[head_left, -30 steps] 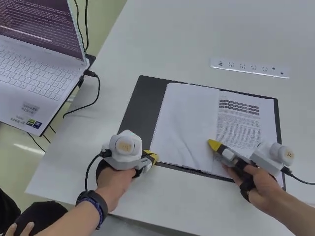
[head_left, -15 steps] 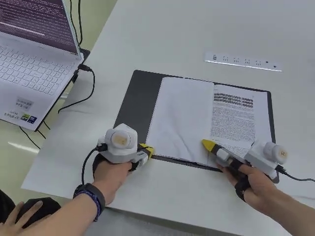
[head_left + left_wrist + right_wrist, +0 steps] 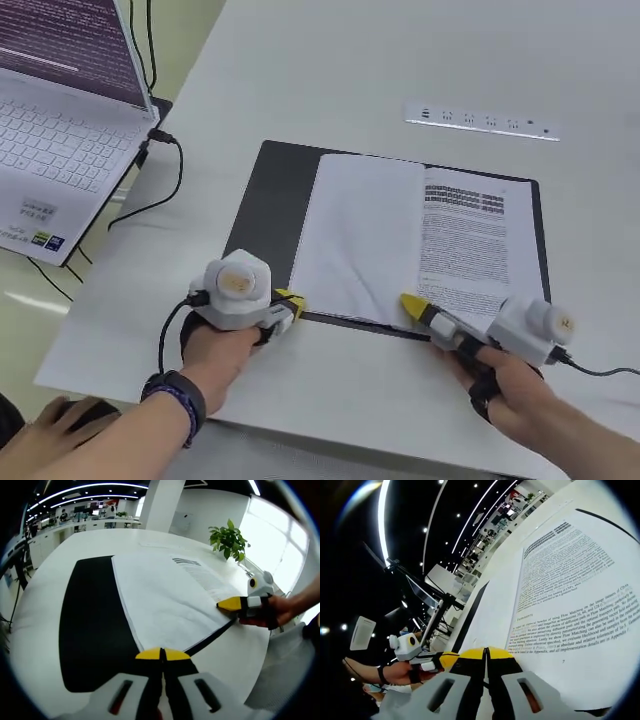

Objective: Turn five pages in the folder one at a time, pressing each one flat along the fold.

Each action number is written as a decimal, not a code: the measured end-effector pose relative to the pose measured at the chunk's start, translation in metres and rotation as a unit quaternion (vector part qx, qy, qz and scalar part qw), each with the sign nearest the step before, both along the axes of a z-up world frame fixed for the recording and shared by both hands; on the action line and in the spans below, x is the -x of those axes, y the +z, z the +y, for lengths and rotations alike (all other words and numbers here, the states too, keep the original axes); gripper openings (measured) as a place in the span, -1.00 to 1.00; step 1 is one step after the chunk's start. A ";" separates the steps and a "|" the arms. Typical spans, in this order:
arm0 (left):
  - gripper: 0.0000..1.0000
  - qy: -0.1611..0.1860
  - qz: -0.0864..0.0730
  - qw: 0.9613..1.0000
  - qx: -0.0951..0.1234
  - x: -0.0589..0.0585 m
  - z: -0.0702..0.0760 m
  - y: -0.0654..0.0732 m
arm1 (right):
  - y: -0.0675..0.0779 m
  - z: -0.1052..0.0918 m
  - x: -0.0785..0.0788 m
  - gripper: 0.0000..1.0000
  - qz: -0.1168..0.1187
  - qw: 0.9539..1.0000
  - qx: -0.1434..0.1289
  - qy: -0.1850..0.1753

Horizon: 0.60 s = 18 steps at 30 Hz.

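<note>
Left of folder (image 3: 265, 215): laptop (image 3: 60, 150) w/ cable (image 3: 168, 185), power strip (image 3: 482, 121) behind; left hand-held gripper (image 3: 290, 300) & right hand-held gripper (image 3: 408, 302) pressed together.

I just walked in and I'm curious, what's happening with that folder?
A person holds a gripper in each hand. The right gripper, shut, rests its yellow tip near the fold of the open folder, at its near edge. The left gripper, shut, sits at the folder's near left corner. No page is lifted.

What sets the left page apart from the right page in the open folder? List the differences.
The left page is blank white and faintly creased; the right page carries printed text and looks smooth. Both lie open in the black folder.
</note>
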<state>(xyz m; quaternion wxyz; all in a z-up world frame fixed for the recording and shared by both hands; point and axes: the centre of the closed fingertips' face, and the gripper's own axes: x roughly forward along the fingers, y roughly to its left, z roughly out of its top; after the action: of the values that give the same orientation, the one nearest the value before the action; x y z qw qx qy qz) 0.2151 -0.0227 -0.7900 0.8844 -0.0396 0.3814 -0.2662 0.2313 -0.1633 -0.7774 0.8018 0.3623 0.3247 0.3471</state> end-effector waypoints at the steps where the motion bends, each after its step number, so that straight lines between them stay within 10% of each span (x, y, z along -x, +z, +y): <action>1: -1.00 0.000 0.000 1.000 0.000 0.000 0.000 0.000 | 0.000 0.000 0.001 -1.00 0.000 1.000 0.000 0.000; 18: -1.00 0.001 -0.004 1.000 0.000 0.000 0.000 0.001 | -0.001 -0.001 0.020 -1.00 0.023 1.000 -0.004 -0.007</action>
<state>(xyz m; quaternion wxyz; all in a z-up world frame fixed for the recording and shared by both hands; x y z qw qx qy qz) 0.2153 -0.0229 -0.7891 0.8862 -0.0389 0.3777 -0.2656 0.2116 -0.1644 -0.7786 0.7948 0.3757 0.3391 0.3349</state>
